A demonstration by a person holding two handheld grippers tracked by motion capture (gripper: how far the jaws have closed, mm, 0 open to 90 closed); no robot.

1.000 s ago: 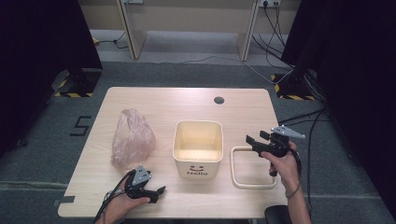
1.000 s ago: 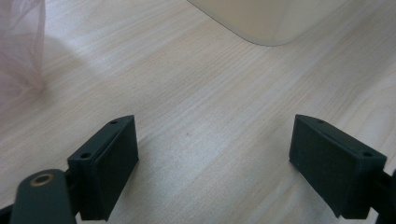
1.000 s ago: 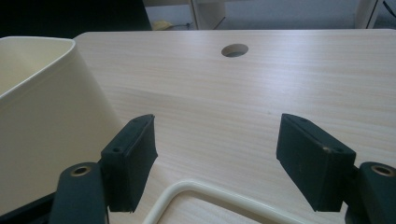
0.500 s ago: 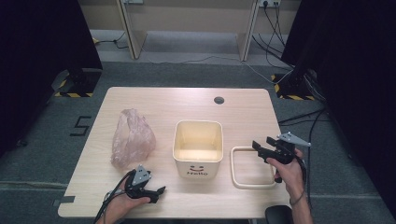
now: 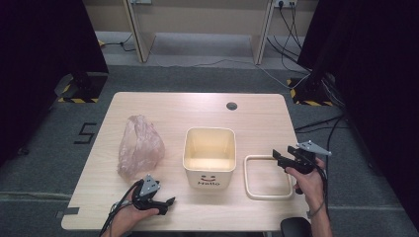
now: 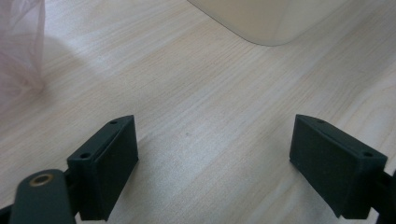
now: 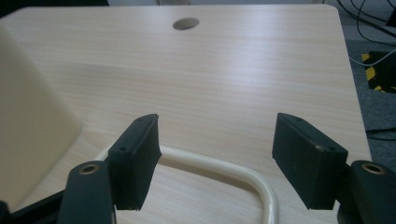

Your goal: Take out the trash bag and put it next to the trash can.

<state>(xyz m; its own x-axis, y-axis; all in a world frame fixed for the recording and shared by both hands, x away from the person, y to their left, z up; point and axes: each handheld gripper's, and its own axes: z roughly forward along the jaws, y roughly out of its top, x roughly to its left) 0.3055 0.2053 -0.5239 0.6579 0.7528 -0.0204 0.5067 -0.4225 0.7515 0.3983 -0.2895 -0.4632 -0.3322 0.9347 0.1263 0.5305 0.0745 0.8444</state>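
A cream square bin with a smiley face and "Hello" on its front stands open at the table's middle. To its right a cream square ring lies flat. My right gripper hovers over the ring's far right corner, open. In the right gripper view the ring's curved corner runs below and between the jaws of the right gripper, untouched; the jaws have just come in a little. My left gripper rests near the front edge, open, over bare wood in the left gripper view.
A crumpled pink plastic bag lies left of the bin, its edge in the left gripper view. A round cable hole sits near the table's far edge. Dark curtains and cables surround the table.
My right gripper has drifted a little toward the person and lower, closer to the ring's right side. The left gripper, bin, bag and ring have stayed put.
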